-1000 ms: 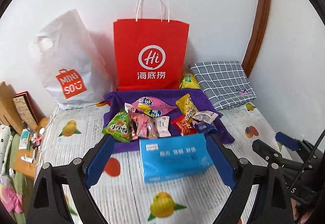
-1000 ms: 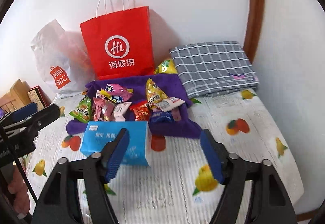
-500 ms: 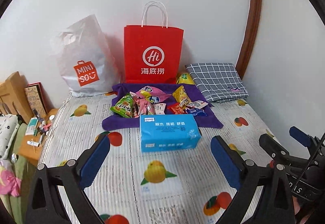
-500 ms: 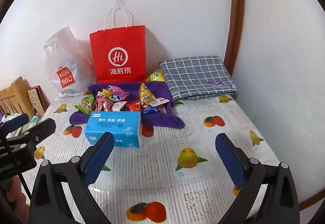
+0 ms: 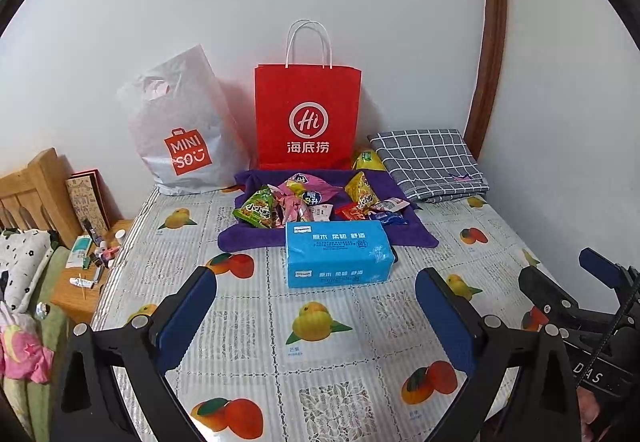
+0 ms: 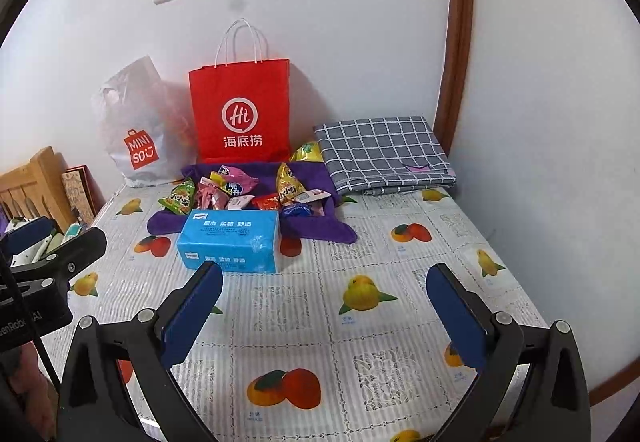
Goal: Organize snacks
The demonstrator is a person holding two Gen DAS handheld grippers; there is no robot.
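Just changed: both grippers have pulled back from the tissue box [image 5: 338, 254] and spread wide; a second ago they were close in around it, now bare tablecloth [image 5: 320, 374] lies between them and it.
Left gripper [image 5: 316, 318]: released, jaws wide apart, nothing between the pads, hanging over the cloth on the near side of the box.
Right gripper [image 6: 324, 316]: also released and empty, to the right of the box and apart from it.
Tissue box: lying flat, its back edge on the near edge of the purple towel [image 5: 248, 238], right in front of the snacks.
Snacks [image 5: 316, 199]: a loose heap of packets on the towel, green, pink, yellow and red ones mixed, none sorted or bagged. One yellow packet [image 5: 366, 159] sits apart behind the towel, beside the red bag [image 5: 308, 113].
Bags: the red bag and the white bag [image 5: 180, 129] stand upright against the wall behind the heap.
Other things: folded checked cloth [image 5: 430, 161] at the far right corner.
What it means: the box looks set down and let go of, so I take that step as finished. The snacks themselves seem hardly started on.
Next, as I judge it: reach over or round the box for one packet at the heap's edge. The box stands in the straight path.
Risk: the packets overlap, so a wide grab may drag neighbours along.
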